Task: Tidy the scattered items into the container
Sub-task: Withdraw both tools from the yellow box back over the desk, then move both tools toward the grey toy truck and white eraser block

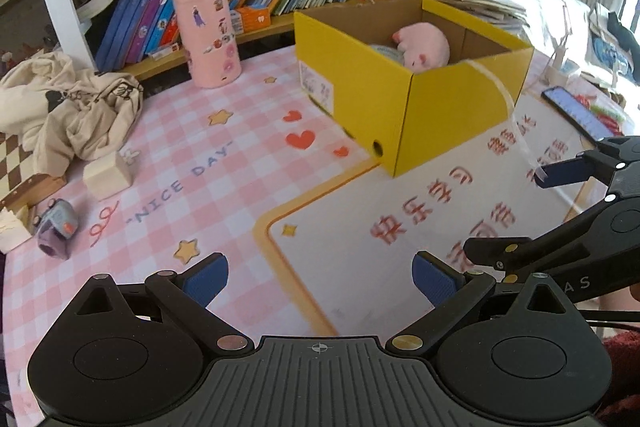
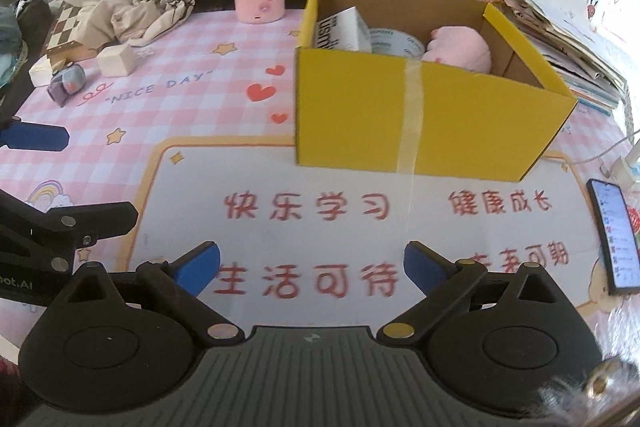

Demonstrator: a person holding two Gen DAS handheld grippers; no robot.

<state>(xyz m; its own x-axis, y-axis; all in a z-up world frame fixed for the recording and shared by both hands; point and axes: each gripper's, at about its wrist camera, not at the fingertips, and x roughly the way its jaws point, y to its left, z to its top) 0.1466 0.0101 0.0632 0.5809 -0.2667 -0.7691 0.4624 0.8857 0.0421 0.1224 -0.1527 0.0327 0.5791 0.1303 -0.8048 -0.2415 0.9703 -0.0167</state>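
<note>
Right wrist view: right hand-held gripper (image 2: pixel 312 263) wide open, nothing between the blue pads, hanging over the white part of the printed mat on the worktop (image 2: pixel 192 115). Left wrist view: left hand-held gripper (image 1: pixel 320 277) also spread wide and empty, over the same mat, close beside the right one.

Yellow cardboard box (image 2: pixel 400 119) upright ahead, top open, already holding a pink plush toy (image 2: pixel 464 49), a roll of tape (image 2: pixel 394 45) and a small white carton (image 2: pixel 346 29).

Still out on the pink checked cloth, well apart from the box on the left: a cream cube block (image 1: pixel 107 175) and a small grey-purple plush toy (image 1: pixel 58 227). A pink cylinder (image 1: pixel 208 35) standing upright near the bookshelf; hard to say whether it counts as scattered. Beige cloth heap (image 1: pixel 68 107) just behind the block.

Likely step in hand: going for the next loose item, best with the left side, since both lie there. For the block, better to square the pads to two flat opposite faces and come down low, not on the corners. For the plush, to pinch the body in the middle, as soft stuff slips. Care to be taken not to catch the cloth heap behind, and to lift clear above the box wall before letting go.
</note>
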